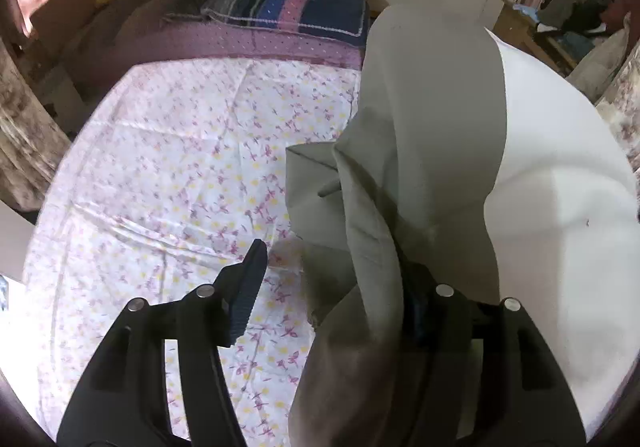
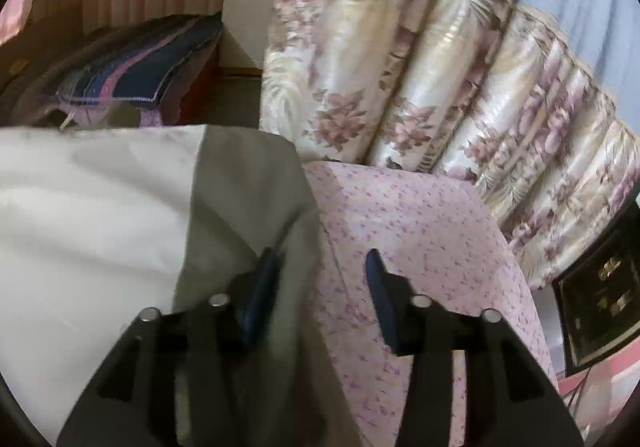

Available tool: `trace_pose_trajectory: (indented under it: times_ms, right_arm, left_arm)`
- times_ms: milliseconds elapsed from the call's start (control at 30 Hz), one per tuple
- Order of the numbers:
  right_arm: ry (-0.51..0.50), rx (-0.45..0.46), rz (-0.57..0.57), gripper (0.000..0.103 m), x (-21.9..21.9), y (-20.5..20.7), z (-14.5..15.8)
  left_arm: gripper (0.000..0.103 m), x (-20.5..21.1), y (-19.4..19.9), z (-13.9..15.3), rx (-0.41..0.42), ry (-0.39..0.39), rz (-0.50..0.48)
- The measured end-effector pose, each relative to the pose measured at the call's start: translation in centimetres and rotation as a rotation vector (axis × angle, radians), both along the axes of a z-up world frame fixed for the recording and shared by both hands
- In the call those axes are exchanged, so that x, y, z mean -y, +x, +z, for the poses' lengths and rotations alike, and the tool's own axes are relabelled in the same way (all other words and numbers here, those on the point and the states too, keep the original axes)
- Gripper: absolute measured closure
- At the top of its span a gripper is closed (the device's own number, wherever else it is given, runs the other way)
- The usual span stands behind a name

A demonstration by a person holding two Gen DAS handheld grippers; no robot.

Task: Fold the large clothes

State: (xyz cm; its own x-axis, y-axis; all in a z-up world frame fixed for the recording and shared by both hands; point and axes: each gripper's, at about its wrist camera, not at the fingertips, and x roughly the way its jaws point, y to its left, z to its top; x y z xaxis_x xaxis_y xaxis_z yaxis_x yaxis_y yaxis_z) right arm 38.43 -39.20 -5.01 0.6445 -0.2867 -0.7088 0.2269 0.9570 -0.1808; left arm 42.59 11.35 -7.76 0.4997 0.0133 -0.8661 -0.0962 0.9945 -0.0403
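A large white and grey-green garment [image 1: 552, 151] lies on the flowered bedsheet [image 1: 168, 151]. In the left wrist view my left gripper [image 1: 332, 271] is open; its left finger [image 1: 250, 279] stands clear over the sheet, and a grey-green fold [image 1: 372, 215] drapes over the right finger, hiding it. In the right wrist view the same garment [image 2: 80, 207] fills the left side. My right gripper [image 2: 322, 279] is open; its left finger [image 2: 262, 287] rests against the grey-green edge [image 2: 248, 183], its right finger [image 2: 378, 287] is over the sheet [image 2: 420, 239].
A striped blue and pink blanket [image 1: 292, 3] lies folded at the head of the bed. Flowered curtains [image 2: 420, 67] hang beyond the bed's far edge. A dark wooden cabinet [image 2: 600, 295] stands at right. A cluttered table [image 1: 560, 19] is at the back right.
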Motion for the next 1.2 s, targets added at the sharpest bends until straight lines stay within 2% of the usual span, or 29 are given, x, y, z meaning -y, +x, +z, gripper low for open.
trace_pose_trajectory:
  times_ms: [67, 133, 167, 200, 233, 267, 300, 367, 433, 500, 567, 633, 733, 867, 1200]
  right_arm:
    - [0.048, 0.022, 0.048, 0.056, 0.0, -0.9, 1.5]
    - [0.088, 0.089, 0.166, 0.053, -1.0, -2.5, 4.0]
    - [0.100, 0.116, 0.243, 0.046, -1.9, -3.3, 4.9]
    - [0.098, 0.145, 0.374, 0.038, -3.6, -4.6, 5.9]
    - [0.091, 0.154, 0.452, 0.034, -4.7, -5.2, 6.2]
    - [0.094, 0.152, 0.578, 0.032, -6.5, -6.0, 6.2]
    - [0.106, 0.131, 0.647, 0.032, -7.6, -6.2, 5.9]
    - [0.105, 0.050, 0.747, 0.034, -9.9, -5.9, 4.5]
    - [0.045, -0.040, 0.765, 0.035, -11.4, -5.2, 2.6]
    - [0.035, -0.096, 0.777, 0.039, -11.8, -4.7, 1.3]
    - [0.026, -0.150, 0.769, 0.040, -11.6, -4.1, 0.2]
    - [0.023, -0.177, 0.762, 0.040, -11.5, -3.9, -0.4]
    - [0.028, -0.189, 0.763, 0.040, -11.2, -3.7, -0.9]
    - [0.010, -0.198, 0.760, 0.040, -11.5, -3.8, -1.1]
    - [-0.007, -0.211, 0.744, 0.040, -12.3, -4.0, -0.9]
  left_arm:
    - [0.043, 0.9, -0.4, 1.3, 0.016, 0.046, 0.010]
    - [0.044, 1.6, -1.1, 3.3, 0.040, 0.047, 0.012]
    - [0.044, 2.2, -1.7, 4.6, 0.073, 0.029, -0.004]
    - [0.040, 3.1, -2.4, 6.0, 0.110, 0.000, -0.037]
    - [0.034, 4.0, -2.9, 6.9, 0.130, -0.019, -0.069]
    - [0.032, 5.3, -3.5, 7.8, 0.151, -0.044, -0.122]
    - [0.029, 7.3, -4.0, 8.4, 0.159, -0.070, -0.200]
    - [0.029, 10.3, -4.6, 8.3, 0.136, -0.079, -0.314]
    - [0.031, 14.1, -5.0, 6.8, 0.082, -0.056, -0.443]
    - [0.042, 16.7, -4.8, 4.4, 0.000, 0.022, -0.495]
    - [0.043, 17.4, -4.5, 2.9, -0.036, 0.058, -0.498]
    - [0.041, 17.3, -4.1, 1.9, -0.057, 0.055, -0.491]
    - [0.039, 16.9, -3.8, 1.3, -0.068, 0.040, -0.493]
    - [0.037, 16.7, -3.7, 0.7, -0.062, 0.062, -0.499]
    - [0.035, 16.9, -4.0, 0.0, -0.051, 0.062, -0.499]
